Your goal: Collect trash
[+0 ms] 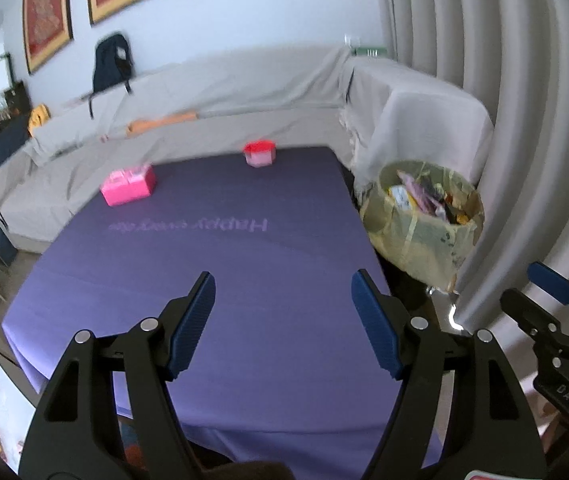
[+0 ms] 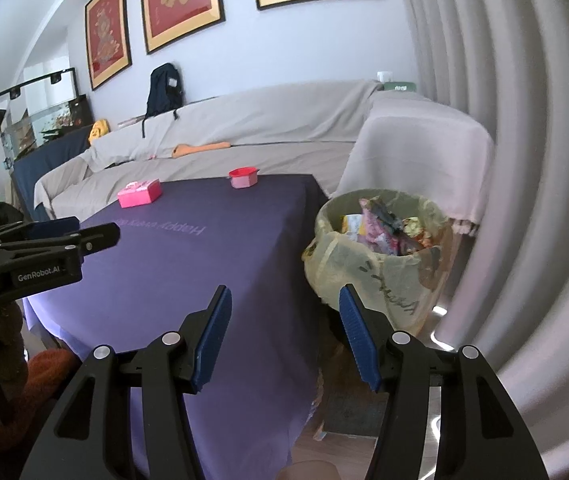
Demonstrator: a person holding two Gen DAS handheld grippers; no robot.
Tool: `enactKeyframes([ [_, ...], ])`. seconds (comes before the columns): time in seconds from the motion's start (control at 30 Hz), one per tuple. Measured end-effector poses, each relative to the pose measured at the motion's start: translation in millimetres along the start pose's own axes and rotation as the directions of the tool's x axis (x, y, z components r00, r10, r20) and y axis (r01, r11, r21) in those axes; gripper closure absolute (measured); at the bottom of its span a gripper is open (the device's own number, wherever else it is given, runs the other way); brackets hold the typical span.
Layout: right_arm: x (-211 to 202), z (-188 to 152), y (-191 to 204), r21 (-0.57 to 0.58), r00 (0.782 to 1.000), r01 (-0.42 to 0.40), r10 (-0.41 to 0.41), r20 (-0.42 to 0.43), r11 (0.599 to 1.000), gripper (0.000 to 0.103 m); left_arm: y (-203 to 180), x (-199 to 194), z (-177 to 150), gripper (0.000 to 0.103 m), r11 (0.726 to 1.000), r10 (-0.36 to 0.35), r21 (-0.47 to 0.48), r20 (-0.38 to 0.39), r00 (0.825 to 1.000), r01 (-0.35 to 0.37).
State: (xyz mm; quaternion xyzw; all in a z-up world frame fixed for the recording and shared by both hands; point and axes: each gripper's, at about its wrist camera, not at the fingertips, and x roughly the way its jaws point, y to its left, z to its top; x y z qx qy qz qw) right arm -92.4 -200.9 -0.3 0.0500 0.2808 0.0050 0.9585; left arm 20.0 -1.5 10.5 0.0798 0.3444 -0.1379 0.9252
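A trash bin (image 1: 424, 220) lined with a yellowish bag stands on the floor off the table's right side, full of wrappers (image 2: 388, 228). My left gripper (image 1: 283, 300) hangs open over the near part of the purple tablecloth (image 1: 204, 280) with nothing between its blue pads. Over the table's right edge, my right gripper (image 2: 284, 320) is open and empty, just short of the bin (image 2: 376, 264). Each gripper shows in the other's view: the right gripper (image 1: 556, 292) at the far right, the left gripper (image 2: 80, 232) at the left.
A pink box (image 1: 128, 186) and a small red-lidded container (image 1: 259, 153) sit on the far part of the table. A cloth-covered sofa (image 1: 224, 92) runs behind it, with a dark backpack (image 1: 112, 62) on top. Grey curtains (image 1: 504, 100) hang at the right, behind the bin.
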Motion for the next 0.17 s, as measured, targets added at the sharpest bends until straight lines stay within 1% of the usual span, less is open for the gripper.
enactKeyframes([
  [0.03, 9, 3, 2, -0.011, 1.000, -0.010, 0.010, -0.014, 1.000, 0.046, 7, 8, 3, 0.036, 1.000, -0.004, -0.005, -0.027, 1.000, 0.004],
  [0.07, 19, 7, 7, -0.025, 0.999, -0.026, 0.026, -0.026, 0.999, 0.040, 21, 23, 9, 0.036, 1.000, -0.003, -0.015, -0.061, 0.998, 0.002],
  [0.1, 29, 12, 14, -0.042, 0.998, -0.048, 0.046, -0.041, 0.998, 0.039, 41, 40, 16, 0.036, 0.999, 0.023, -0.029, -0.085, 0.996, -0.026],
  [0.13, 49, 20, 25, -0.073, 0.993, -0.096, 0.090, -0.079, 0.993, 0.039, 58, 53, 21, 0.036, 0.997, 0.057, -0.038, -0.098, 0.994, -0.061],
  [0.17, 67, 27, 37, -0.109, 0.985, -0.140, 0.127, -0.119, 0.984, 0.039, 81, 73, 27, 0.034, 0.992, 0.107, -0.047, -0.123, 0.987, -0.114],
])
